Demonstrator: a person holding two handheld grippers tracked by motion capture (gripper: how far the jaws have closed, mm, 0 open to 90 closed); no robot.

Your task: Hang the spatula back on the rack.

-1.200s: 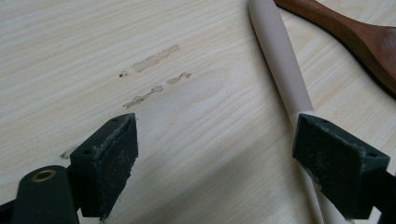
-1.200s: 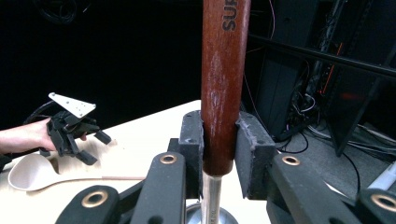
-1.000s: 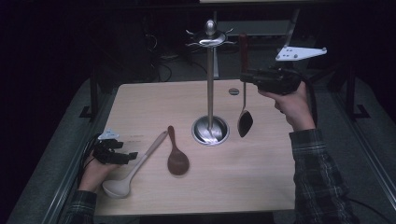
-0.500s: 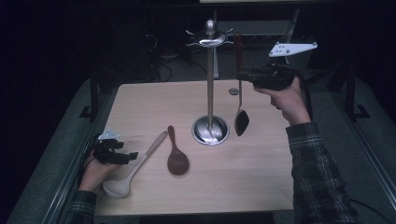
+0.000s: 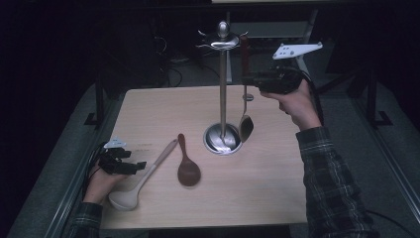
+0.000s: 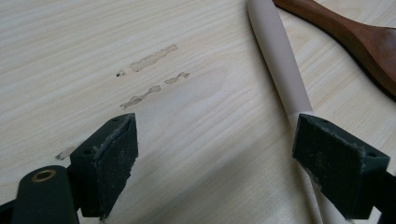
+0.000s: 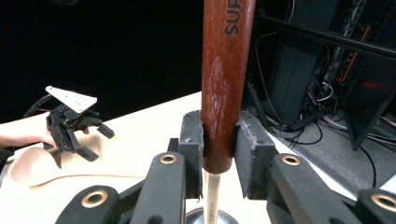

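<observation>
right tool [image 7: 218, 154] clamped on ladle [image 5: 245, 126] beside rack [image 5: 223, 89] | left tool [image 6: 224, 163] apart at table edge [image 5: 111, 148]

3 utensils: 1 pale ladle [image 5: 136, 186], 1 brown wooden spoon [image 5: 187, 166], 1 wood-handled spoon [image 5: 244, 89]; 1 rack [image 5: 223, 94]; 2 grippers: left [image 5: 140, 164], right [image 5: 244, 79].

- In the high view, the table [image 5: 208, 198] is lit softly from above, while the surroundings are left almost black.
- A bright glare is seen on the stand's base [image 5: 223, 141].
- In the left gripper view, the wood is lit evenly and shown sharp.
- In the right gripper view, the near jaws are slightly blurred.
</observation>
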